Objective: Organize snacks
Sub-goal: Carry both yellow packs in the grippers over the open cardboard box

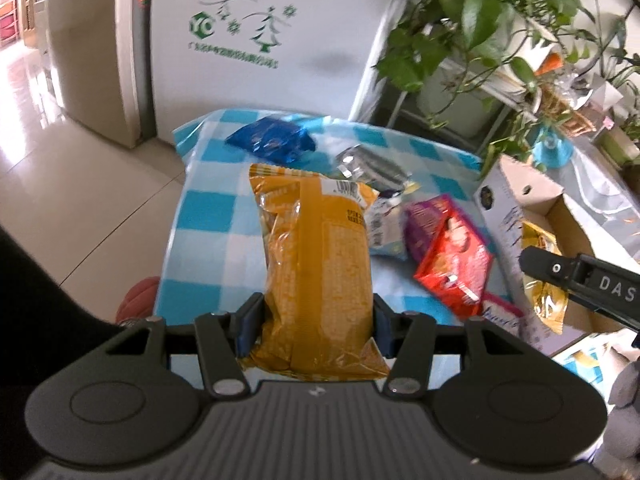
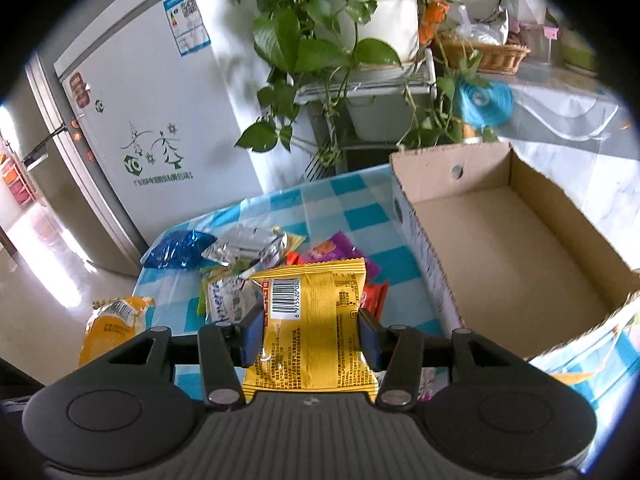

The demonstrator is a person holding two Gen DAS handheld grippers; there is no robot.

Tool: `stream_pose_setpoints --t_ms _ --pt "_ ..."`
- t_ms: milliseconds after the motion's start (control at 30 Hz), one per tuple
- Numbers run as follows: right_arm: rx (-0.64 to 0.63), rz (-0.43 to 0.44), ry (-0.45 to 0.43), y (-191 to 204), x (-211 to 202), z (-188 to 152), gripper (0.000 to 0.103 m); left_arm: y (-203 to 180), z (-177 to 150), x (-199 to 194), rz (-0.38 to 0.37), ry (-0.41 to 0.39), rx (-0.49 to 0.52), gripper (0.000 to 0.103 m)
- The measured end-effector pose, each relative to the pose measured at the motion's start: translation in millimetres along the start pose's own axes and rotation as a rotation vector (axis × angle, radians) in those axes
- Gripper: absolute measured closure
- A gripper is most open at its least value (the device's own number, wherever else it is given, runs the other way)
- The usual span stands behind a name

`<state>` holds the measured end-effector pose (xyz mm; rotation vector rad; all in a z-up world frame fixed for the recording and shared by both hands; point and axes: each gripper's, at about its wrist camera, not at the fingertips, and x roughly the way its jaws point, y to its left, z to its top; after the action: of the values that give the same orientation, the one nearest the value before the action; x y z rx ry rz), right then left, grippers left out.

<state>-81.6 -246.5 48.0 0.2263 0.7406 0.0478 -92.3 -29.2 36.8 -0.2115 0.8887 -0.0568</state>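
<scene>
My left gripper (image 1: 316, 326) is shut on a long orange snack bag (image 1: 316, 264), held above the blue-checked tablecloth (image 1: 212, 208). My right gripper (image 2: 311, 338) is shut on a yellow packet with a barcode (image 2: 316, 320), lifted over the pile. The orange bag (image 2: 114, 320) also shows at the left of the right wrist view, and the right gripper's finger (image 1: 580, 276) with its yellow packet (image 1: 546, 280) at the right of the left wrist view. On the cloth lie a blue bag (image 1: 268, 140), a silver pouch (image 1: 368, 164), a purple packet (image 1: 424, 224) and a red packet (image 1: 456, 268).
An open cardboard box (image 2: 516, 264) stands on the table's right side with a bare floor. A white fridge (image 2: 148, 120) stands behind the table, with potted plants (image 2: 320, 28) on a rack beside it. A wicker basket (image 2: 488, 56) sits far right. Tiled floor (image 1: 72, 184) lies to the left.
</scene>
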Motion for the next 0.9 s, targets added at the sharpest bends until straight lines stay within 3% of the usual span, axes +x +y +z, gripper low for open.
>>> stream_pose_setpoints --t_ms 667,900 --pt "-0.067 -0.131 -0.046 -50.1 -16.3 49.9 0.048 -100.7 37.8 1.9 -0.138 -0.063 0.084 0.049" --pt "-0.007 -0.167 -0.048 -89.6 -17.8 69.1 0.048 -135.0 42.7 11.3 -0.193 -0.054 0.115 0.049"
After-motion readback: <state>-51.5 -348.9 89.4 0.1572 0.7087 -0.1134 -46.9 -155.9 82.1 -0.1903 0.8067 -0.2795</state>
